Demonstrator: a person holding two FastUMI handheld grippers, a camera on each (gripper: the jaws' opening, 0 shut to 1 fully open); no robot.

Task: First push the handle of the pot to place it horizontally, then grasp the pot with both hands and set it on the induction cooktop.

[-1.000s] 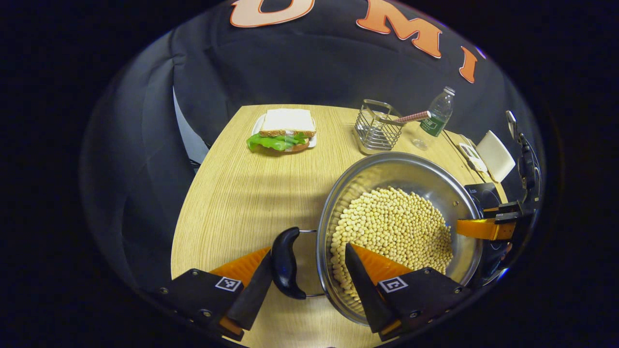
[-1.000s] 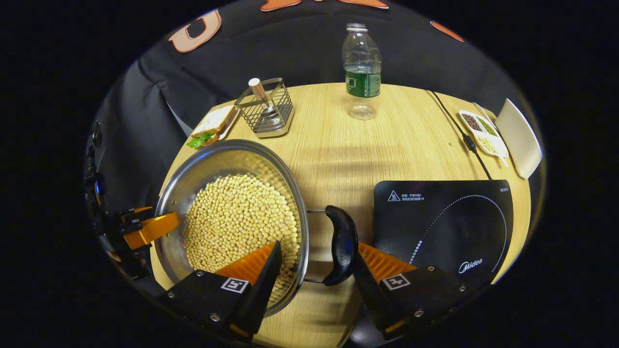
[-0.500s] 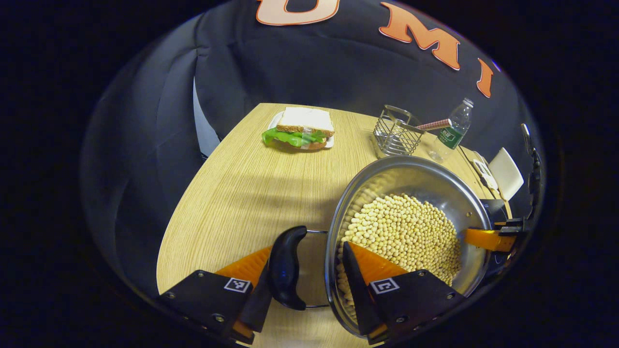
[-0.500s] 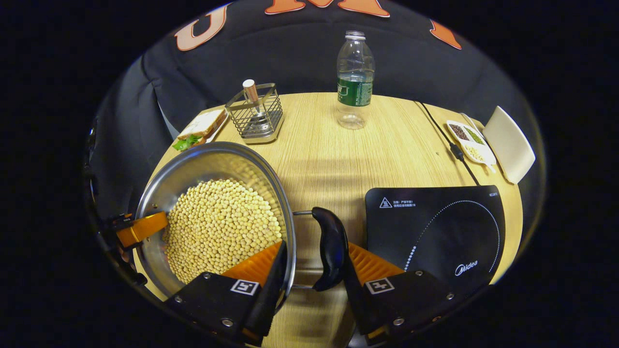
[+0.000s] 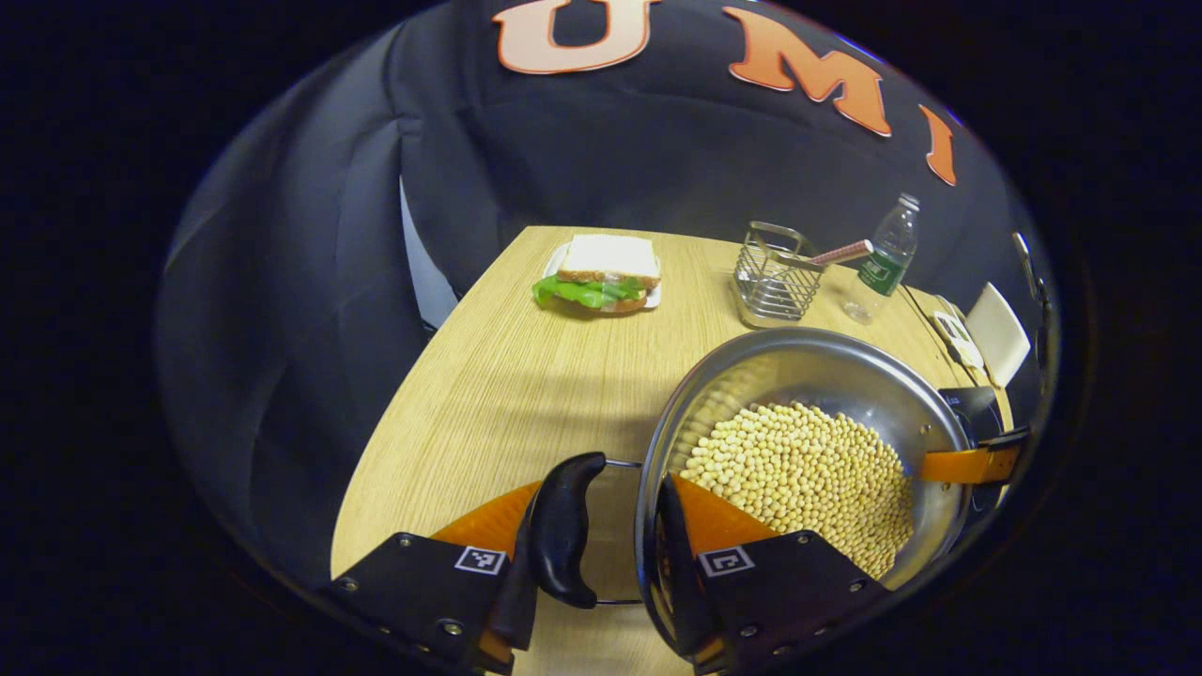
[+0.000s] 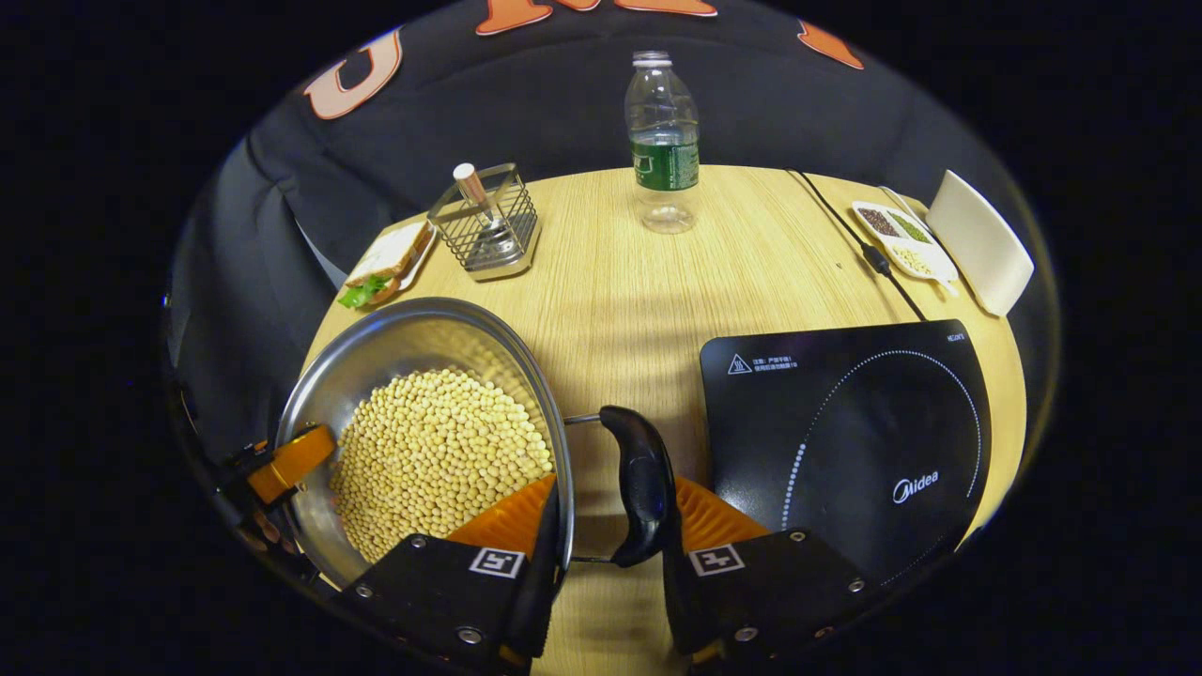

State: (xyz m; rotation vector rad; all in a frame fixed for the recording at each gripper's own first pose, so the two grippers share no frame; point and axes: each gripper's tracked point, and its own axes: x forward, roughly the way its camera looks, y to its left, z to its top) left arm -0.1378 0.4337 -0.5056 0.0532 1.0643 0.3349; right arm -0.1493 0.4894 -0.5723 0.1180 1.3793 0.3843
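While I look through the left gripper view, my left gripper (image 5: 606,554) straddles one side of the pot (image 5: 808,376): one finger sits outside the black handle (image 5: 562,528), the other inside the rim against the soybeans (image 5: 808,474). The jaws are narrowed around handle and rim; I read that as a grip, though actual contact is hard to confirm. The pot sits over the table (image 5: 488,394), and I cannot tell whether it rests on it. A sandwich (image 5: 601,274), a wire basket (image 5: 776,278) and a bottle (image 5: 883,258) stand farther back.

Right gripper view: my right gripper (image 6: 606,554) brackets the pot's (image 6: 376,352) opposite side the same way, one finger inside the rim by the soybeans (image 6: 437,451), the other outside the black handle (image 6: 640,483), jaws drawn in close. The induction cooktop (image 6: 864,441) lies just beside that handle, bare on top. The left gripper's orange finger (image 6: 293,460) shows at the pot's far rim.
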